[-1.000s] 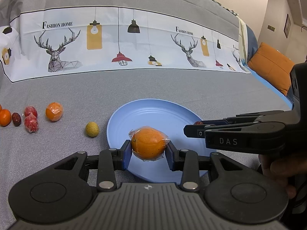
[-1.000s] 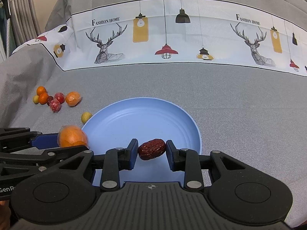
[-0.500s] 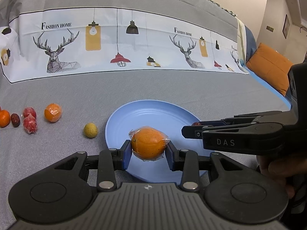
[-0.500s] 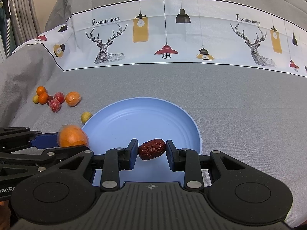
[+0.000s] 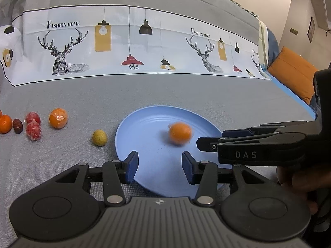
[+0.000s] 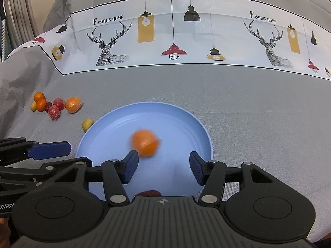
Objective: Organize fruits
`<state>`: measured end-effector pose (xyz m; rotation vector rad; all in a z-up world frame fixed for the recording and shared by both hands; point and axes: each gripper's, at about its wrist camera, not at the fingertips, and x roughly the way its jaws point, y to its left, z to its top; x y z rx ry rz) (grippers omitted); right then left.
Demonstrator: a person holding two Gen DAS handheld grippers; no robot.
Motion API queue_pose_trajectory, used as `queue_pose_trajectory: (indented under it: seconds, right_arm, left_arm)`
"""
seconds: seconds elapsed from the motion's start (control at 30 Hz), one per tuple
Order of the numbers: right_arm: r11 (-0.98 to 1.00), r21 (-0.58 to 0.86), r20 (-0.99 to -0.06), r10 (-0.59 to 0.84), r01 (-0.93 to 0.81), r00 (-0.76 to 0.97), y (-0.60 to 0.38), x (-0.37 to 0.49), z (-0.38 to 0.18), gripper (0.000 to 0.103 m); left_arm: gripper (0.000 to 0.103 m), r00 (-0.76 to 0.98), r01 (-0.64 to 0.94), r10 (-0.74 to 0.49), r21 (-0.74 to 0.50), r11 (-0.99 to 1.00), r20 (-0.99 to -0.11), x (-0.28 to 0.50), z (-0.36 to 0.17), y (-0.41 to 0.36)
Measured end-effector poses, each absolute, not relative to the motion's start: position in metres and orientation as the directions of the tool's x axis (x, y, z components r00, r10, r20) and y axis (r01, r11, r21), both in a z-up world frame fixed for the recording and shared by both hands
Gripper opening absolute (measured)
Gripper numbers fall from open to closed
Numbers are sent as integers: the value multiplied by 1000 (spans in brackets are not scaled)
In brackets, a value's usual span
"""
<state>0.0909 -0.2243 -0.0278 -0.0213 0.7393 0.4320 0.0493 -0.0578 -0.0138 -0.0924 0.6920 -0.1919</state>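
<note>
Plate (image 6: 203, 136) w/ 1 orange (image 6: 145, 142), 1 date (image 6: 148, 192); 8 fruits outside

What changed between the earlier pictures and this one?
Both tongs have just been opening. The left tongs let go of the wrapped orange, now blurred over the blue plate. The right tongs released the red date, now near the plate's front edge. The fruits on the cloth stayed put.

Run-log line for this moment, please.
left gripper: open, jaws just opened, nothing between | right gripper: open, jaws just opened | orange: blurred, over plate | date: on plate
</note>
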Motion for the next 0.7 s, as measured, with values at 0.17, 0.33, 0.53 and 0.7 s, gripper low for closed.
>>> queue_pose_trajectory:
  seconds: [0.17,0.33,0.53,0.7]
  right_arm:
    - [914,135,-658,371,-382,655,-225,91,-28,57]
    - [915,131,-661,367,-381,654,-225,92,-28,57]
    - [916,121,-662,361,-383,657,-223,92,-28,57]
    - [915,111,-662,359,-387,658,-222,91,-27,57]
  left_arm:
    - [51,753,145,-204,-146,979,-625,49,-14,-58]
    - [51,753,142,-202,-145,979,-627,49,-15,-58]
    - [51,752,143,-201,-144,979,-627,49,-14,-58]
    - [51,752,142,-201,-144,979,-628,49,-14,-58]
